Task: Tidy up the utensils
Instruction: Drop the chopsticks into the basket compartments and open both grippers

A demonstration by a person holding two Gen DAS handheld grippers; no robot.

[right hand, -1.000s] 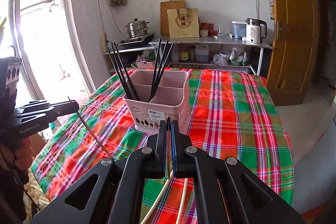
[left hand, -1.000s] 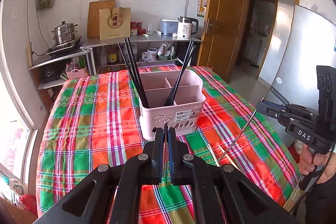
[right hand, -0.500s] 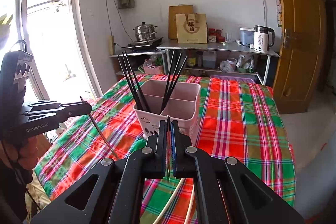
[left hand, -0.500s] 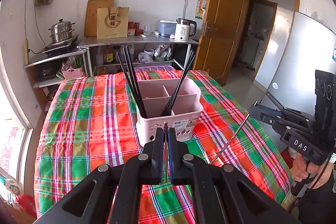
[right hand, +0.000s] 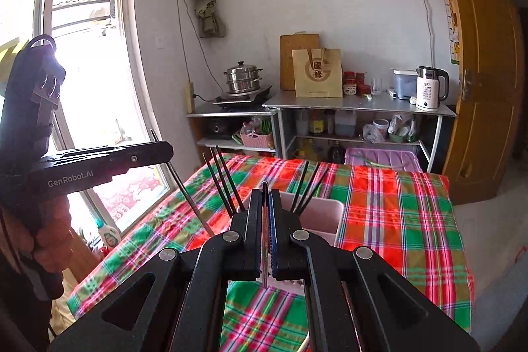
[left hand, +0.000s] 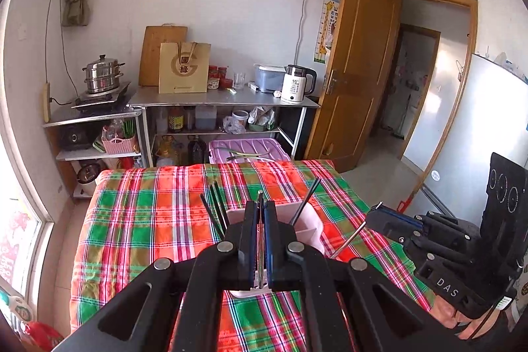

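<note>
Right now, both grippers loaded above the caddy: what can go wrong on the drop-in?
1. Each gripper, left gripper and right gripper, pinches one thin metal chopstick near its end; it could pivot or slip out.
2. The black chopsticks lean out of the pink caddy, so an incoming tip may snag them.
3. The grippers converge on the same caddy and could clash.

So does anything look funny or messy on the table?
Not really. The pink basket stands upright on the checked tablecloth, with black chopsticks leaning in it. Nothing is spilled. Each gripper, left and right, pinches one thin metal chopstick, still outside the basket.
</note>
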